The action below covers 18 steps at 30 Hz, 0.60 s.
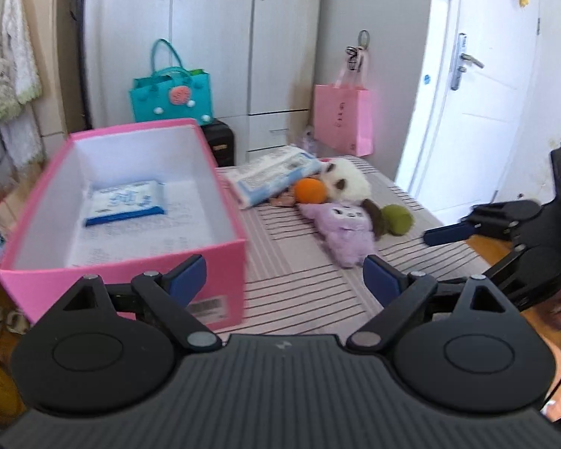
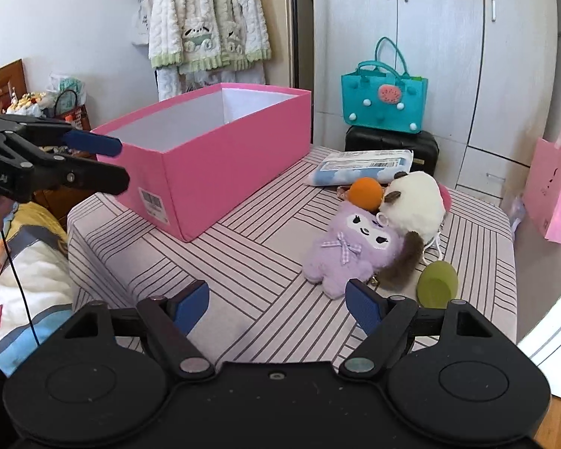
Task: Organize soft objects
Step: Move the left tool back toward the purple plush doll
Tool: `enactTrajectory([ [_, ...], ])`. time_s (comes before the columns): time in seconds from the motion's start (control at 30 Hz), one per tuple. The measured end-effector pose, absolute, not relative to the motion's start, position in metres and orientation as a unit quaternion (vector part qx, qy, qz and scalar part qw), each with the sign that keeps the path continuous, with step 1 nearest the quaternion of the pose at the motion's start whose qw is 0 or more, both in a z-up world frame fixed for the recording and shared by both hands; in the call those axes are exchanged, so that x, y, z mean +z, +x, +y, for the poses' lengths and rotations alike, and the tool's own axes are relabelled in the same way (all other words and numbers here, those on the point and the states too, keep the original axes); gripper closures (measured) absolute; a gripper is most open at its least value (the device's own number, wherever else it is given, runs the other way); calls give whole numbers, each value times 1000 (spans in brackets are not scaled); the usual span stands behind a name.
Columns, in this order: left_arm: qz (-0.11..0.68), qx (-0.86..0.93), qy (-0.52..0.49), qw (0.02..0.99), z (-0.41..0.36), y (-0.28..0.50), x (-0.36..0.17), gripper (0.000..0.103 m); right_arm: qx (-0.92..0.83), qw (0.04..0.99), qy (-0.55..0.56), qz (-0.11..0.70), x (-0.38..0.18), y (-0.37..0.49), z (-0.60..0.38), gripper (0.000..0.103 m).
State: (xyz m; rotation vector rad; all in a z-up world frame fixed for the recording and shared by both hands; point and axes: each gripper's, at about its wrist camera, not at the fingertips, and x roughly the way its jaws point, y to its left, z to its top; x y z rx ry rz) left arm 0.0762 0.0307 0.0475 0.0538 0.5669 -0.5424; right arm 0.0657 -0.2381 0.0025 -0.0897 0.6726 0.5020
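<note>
On the striped desk (image 2: 243,262) a pink box (image 2: 213,172) stands open with one blue-and-white packet (image 1: 125,202) lying flat inside. Beside it, clustered and touching, lie a larger tissue pack (image 2: 362,172), an orange ball (image 2: 364,192), a white plush (image 2: 415,202), a purple plush (image 2: 344,247) and a green ball (image 2: 437,286). Both the left claw (image 1: 284,280) and the right claw (image 2: 276,303) gape wide, holding nothing.

Striped bench (image 2: 243,262) carries pink box (image 2: 213,157), wipes pack (image 2: 362,168), purple plush (image 2: 344,250), white plush (image 2: 415,202), orange ball (image 2: 366,192), green ball (image 2: 437,286).
</note>
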Motion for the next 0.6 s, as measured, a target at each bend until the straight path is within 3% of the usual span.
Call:
enactTrajectory([
  [0.6, 299, -310, 37, 902, -57, 115, 5, 11, 211, 931, -56, 293, -44, 98, -241, 19],
])
